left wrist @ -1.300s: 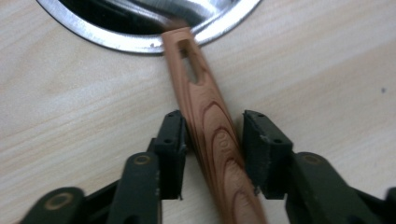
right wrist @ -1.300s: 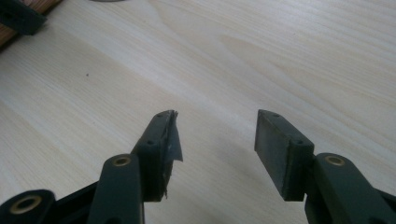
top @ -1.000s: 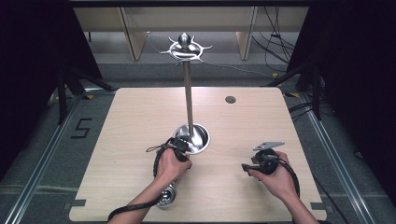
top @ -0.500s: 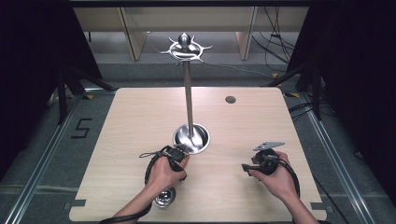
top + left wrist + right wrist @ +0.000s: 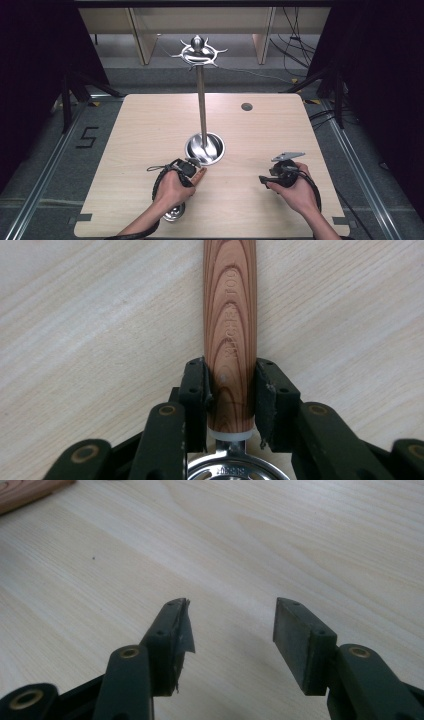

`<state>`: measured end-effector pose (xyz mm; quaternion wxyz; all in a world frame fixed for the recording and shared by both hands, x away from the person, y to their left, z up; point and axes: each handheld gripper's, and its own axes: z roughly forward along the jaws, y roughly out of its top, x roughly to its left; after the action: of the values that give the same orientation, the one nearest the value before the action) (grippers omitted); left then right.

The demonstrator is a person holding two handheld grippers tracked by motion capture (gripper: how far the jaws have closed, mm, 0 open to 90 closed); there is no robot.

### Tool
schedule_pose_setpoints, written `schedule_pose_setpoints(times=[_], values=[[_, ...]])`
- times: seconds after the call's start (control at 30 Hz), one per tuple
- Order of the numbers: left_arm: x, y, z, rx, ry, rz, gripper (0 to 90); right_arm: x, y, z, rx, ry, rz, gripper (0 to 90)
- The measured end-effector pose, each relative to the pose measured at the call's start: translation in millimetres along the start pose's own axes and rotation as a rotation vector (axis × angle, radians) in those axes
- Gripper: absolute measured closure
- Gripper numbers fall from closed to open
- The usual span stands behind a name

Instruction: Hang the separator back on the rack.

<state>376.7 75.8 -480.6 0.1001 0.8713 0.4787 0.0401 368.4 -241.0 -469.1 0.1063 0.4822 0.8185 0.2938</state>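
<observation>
Wood-grained handle clamped in the left gripper's (image 5: pixel 231 390) jaws.

Closed on the round, lettered handle (image 5: pixel 230 325) of a steel utensil low at 6 o'clock on the pale desk (image 5: pixel 125 150), they should keep it level nearing the polished hook stand (image 5: pixel 204 145) at 12; the right gripper (image 5: pixel 231 630) gapes empty at 4.
</observation>
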Motion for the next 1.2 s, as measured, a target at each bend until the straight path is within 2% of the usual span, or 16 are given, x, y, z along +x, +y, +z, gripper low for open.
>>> schedule_pose_setpoints(times=[0.13,0.23,0.3,0.4,0.43,0.47,0.5,0.53,0.57,0.67,0.7,0.87,1.0,1.07,1.1,1.2], values=[[3.4,-3.0,-0.7,-0.004,-0.021,0.017,67.9,0.1,0.0,-0.2,-0.003,0.003,0.003,48.6],[7.7,-3.4,-4.6,0.019,-0.069,0.033,68.0,0.1,0.1,0.0,-0.012,0.011,0.004,48.7],[10.9,-4.2,-9.3,-0.018,-0.079,0.042,68.0,0.4,-0.5,1.8,-0.039,0.013,0.008,48.7],[11.8,-4.6,-14.4,-0.043,-0.097,0.049,68.1,0.4,-0.2,0.4,-0.034,0.010,0.010,48.8],[12.8,-6.3,-18.0,-0.089,-0.117,0.049,68.1,0.0,0.3,-1.8,-0.019,0.008,0.010,48.8],[12.8,-6.3,-18.0,-0.089,-0.117,0.049,68.1,0.0,0.3,-1.8,-0.019,0.008,0.010,48.8],[13.0,-7.1,-19.3,-0.121,-0.125,0.038,68.1,-0.3,0.4,-2.5,-0.014,0.010,0.008,48.8],[14.7,-8.2,-22.8,-0.138,-0.131,0.043,68.1,0.0,0.0,-2.0,-0.024,0.010,0.014,48.8],[17.2,-8.3,-24.2,-0.160,-0.124,0.076,68.1,-0.3,-0.1,-2.2,-0.025,0.007,0.012,48.8],[19.6,-12.6,-31.1,-0.241,-0.135,0.071,68.1,-0.1,0.1,-2.6,-0.028,0.009,0.010,48.8],[22.0,-14.2,-35.2,-0.264,-0.145,0.090,68.2,-0.5,0.3,-2.5,-0.034,0.007,0.002,48.8],[26.7,-20.7,-45.8,-0.397,-0.148,0.067,68.1,-0.4,0.2,-2.5,-0.036,0.007,0.002,48.8],[29.6,-25.1,-53.0,-0.477,-0.159,0.049,68.1,-0.8,0.3,-3.4,-0.043,0.002,0.001,48.8],[31.4,-26.5,-56.0,-0.517,-0.144,0.059,68.1,-0.7,0.4,-3.3,-0.051,0.001,0.001,48.8],[32.0,-27.3,-57.8,-0.528,-0.140,0.054,68.1,-3.2,0.0,-2.0,-0.067,-0.009,-0.041,48.8],[33.4,-28.7,-62.7,-0.570,-0.146,0.054,68.1,-1.5,0.1,-2.7,-0.063,-0.004,-0.024,48.9]])
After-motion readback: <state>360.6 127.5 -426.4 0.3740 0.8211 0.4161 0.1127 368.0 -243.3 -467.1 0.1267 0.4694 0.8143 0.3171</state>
